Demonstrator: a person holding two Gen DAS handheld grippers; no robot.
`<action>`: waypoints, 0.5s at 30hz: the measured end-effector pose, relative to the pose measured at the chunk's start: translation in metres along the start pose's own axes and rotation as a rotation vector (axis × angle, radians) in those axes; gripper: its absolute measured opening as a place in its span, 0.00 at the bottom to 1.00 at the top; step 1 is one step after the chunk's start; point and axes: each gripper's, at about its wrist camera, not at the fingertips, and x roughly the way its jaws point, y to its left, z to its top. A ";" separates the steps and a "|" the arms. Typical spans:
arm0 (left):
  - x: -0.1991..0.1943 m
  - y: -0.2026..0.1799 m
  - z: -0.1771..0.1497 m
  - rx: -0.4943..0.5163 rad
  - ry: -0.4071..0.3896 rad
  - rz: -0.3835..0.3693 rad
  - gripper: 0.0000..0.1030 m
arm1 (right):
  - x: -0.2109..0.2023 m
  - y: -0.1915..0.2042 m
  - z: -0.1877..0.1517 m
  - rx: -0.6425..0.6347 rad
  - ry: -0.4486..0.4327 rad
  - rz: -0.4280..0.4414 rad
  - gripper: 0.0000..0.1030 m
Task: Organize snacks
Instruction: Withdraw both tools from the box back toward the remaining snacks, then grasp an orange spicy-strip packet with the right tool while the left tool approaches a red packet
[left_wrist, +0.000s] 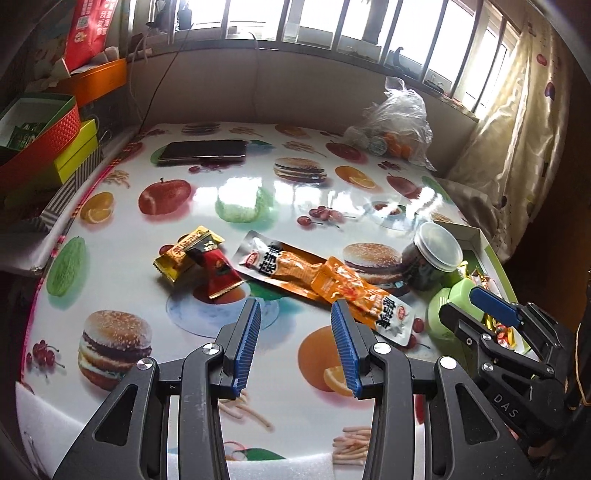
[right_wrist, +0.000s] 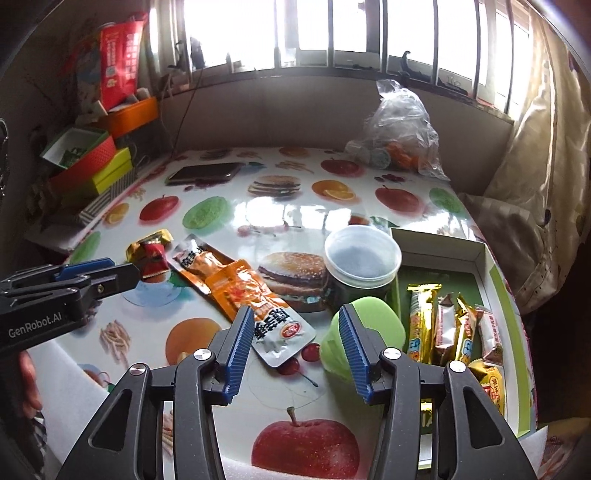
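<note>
The bench (left_wrist: 236, 192) wears a glossy cloth printed with burgers and fruit. At its right edge sits an open box (right_wrist: 476, 254) holding wrapped bars (right_wrist: 423, 317). Beside the box stand a lidded jar (right_wrist: 362, 262) and a green tub (right_wrist: 373, 325). Two overlapping orange sachets (left_wrist: 295, 269) lie mid-bench, with small gold and red candies (left_wrist: 199, 258) just left of them. The left hand-held gripper (left_wrist: 295, 345) and the right hand-held gripper (right_wrist: 297, 349) both hover above the bench with jaws apart, holding nothing.
</note>
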 end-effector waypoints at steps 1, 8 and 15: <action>0.001 0.005 0.000 -0.006 0.003 0.006 0.40 | 0.004 0.003 0.001 -0.010 0.012 0.007 0.46; 0.010 0.039 -0.004 -0.051 0.023 0.044 0.40 | 0.036 0.018 0.005 -0.046 0.082 0.049 0.51; 0.022 0.067 -0.008 -0.076 0.051 0.059 0.40 | 0.065 0.033 0.009 -0.138 0.143 0.045 0.55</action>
